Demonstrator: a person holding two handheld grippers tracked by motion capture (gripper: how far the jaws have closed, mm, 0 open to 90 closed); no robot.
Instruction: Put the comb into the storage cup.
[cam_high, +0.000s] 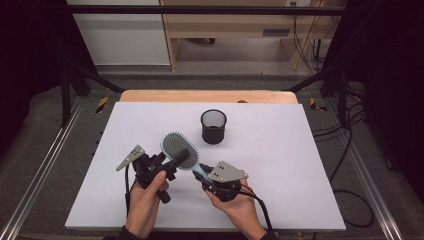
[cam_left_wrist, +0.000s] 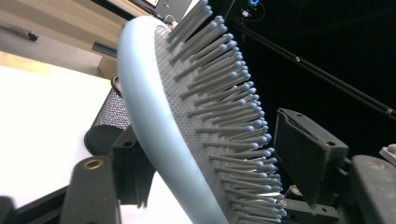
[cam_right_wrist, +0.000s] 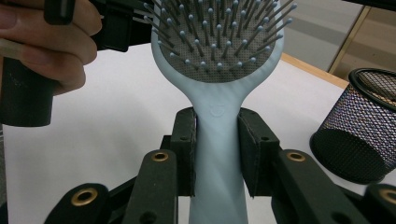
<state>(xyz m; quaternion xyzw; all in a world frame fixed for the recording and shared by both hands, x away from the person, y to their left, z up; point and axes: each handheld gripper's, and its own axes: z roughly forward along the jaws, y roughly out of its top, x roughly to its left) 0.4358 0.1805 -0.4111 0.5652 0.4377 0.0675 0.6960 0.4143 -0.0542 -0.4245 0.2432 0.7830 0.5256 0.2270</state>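
While my right hand-held gripper (cam_right_wrist: 217, 154) pinches the pale blue hairbrush (cam_right_wrist: 218, 70) by its handle above the white worktop (cam_high: 280, 165), my left hand-held gripper (cam_high: 172, 161) straddles the bristled head, jaws spread; a black mesh cup (cam_high: 213, 126) stands nearby.

Right gripper (cam_right_wrist: 217, 154) with jaws clamped tight; left gripper (cam_high: 172, 161) with jaws apart; both hands low, close together.

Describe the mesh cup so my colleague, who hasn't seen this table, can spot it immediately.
Start from the white table. Just beyond its middle, past the light blue hairbrush held by the two grippers, stands the mesh cup. It is a small, black, round wire-mesh holder, upright and open-topped, standing apart and untouched.
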